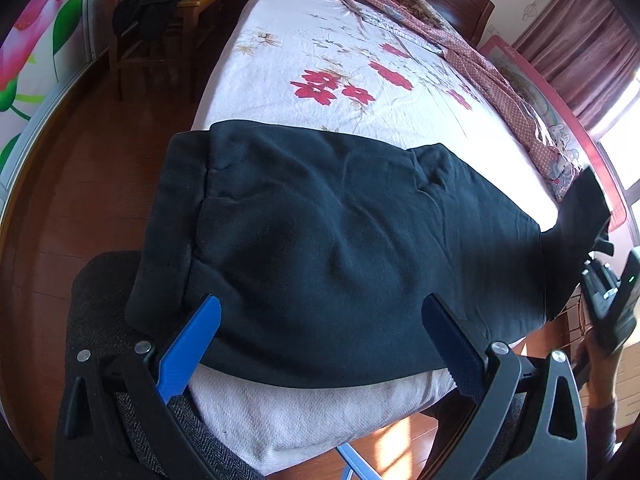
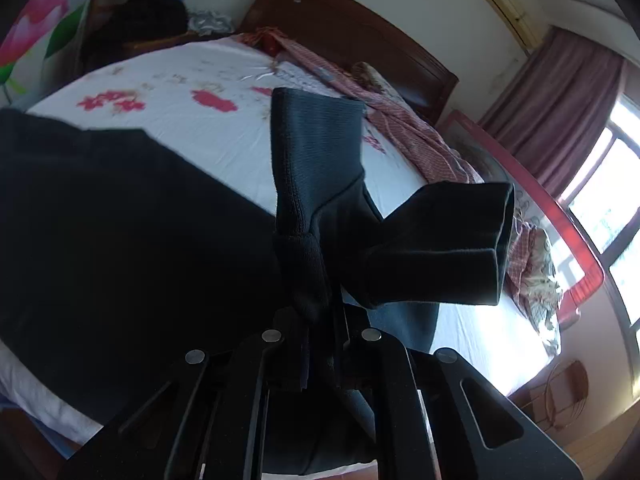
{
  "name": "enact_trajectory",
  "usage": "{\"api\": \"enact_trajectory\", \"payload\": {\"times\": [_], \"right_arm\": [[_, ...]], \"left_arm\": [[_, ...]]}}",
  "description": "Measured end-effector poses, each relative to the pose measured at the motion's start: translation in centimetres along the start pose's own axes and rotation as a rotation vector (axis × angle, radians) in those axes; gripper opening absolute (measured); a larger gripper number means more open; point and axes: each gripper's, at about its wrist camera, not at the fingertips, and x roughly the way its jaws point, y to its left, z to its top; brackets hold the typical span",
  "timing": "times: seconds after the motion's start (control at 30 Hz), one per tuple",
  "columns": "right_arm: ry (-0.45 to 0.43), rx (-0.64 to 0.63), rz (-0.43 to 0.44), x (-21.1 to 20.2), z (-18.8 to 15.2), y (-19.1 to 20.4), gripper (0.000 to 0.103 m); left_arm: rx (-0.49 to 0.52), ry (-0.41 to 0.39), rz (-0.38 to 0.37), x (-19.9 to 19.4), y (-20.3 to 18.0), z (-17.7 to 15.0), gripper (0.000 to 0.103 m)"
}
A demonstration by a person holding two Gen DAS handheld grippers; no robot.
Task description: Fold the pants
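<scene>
- In the left wrist view, a wooden chair (image 1: 168, 12) piled with dark clothes stands at eleven o'clock, on the wood floor (image 1: 80, 184) beside the bed.
- The left gripper (image 1: 320, 344) sits at six o'clock with its blue fingers (image 1: 188, 344) spread wide apart, holding nothing; the near edge of the pants lies between and just beyond them.
- The black pants (image 1: 320, 220) lie across the near end of the bed (image 1: 320, 52), waistband at nine o'clock hanging a little over the mattress edge, legs running towards three o'clock.
- A pink patterned blanket (image 1: 472, 52) is bunched along the far side of the floral sheet, from twelve to two o'clock.
- At three o'clock the leg ends rise off the bed into the right gripper (image 1: 600, 252), seen small at the frame edge.
- In the right wrist view, the bulk of the pants (image 2: 120, 220) fills nine o'clock.
- The right gripper (image 2: 320, 320), at six o'clock, is clamped on the pants near the ribbed cuffs (image 2: 316, 148), which stick up and fan out towards twelve and three o'clock.
- Curtains (image 2: 560, 100) and a bright window (image 2: 608, 200) sit at two to three o'clock.
</scene>
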Motion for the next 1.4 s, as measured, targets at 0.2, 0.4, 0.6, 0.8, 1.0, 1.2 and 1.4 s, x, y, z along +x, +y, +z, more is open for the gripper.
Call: {"api": "enact_trajectory", "payload": {"times": [0.2, 0.4, 0.6, 0.8, 1.0, 1.2, 1.4], "right_arm": [[0.007, -0.308, -0.133, 1.4, -2.8, 7.7, 0.008], [-0.111, -0.383, -0.187, -2.2, -2.2, 8.2, 0.009], [-0.063, -0.373, 0.109, -4.8, -2.4, 8.1, 0.047], [0.013, 0.258, 0.271, -2.6, 1.0, -3.6, 0.06], [0.162, 0.161, 0.139, 3.8, -0.1, -0.2, 0.059], [0.034, -0.047, -0.044, 0.6, -1.4, 4.0, 0.059], [0.002, -0.297, -0.205, 0.8, -0.4, 7.4, 0.059]], "left_arm": [[-0.035, -0.015, 0.003, -0.5, 1.3, -0.1, 0.101], [-0.083, -0.005, 0.004, 0.2, 2.3, -0.1, 0.101], [-0.07, -0.008, 0.0, 0.2, 2.3, -0.1, 0.101], [-0.084, -0.012, 0.009, 0.4, 2.8, 0.0, 0.101], [-0.091, -0.025, 0.0, -0.2, 3.2, 0.1, 0.101], [-0.036, -0.103, 0.023, -2.0, 5.5, 2.2, 0.101], [0.163, -0.187, 0.083, -2.2, 7.8, 7.2, 0.101]]}}
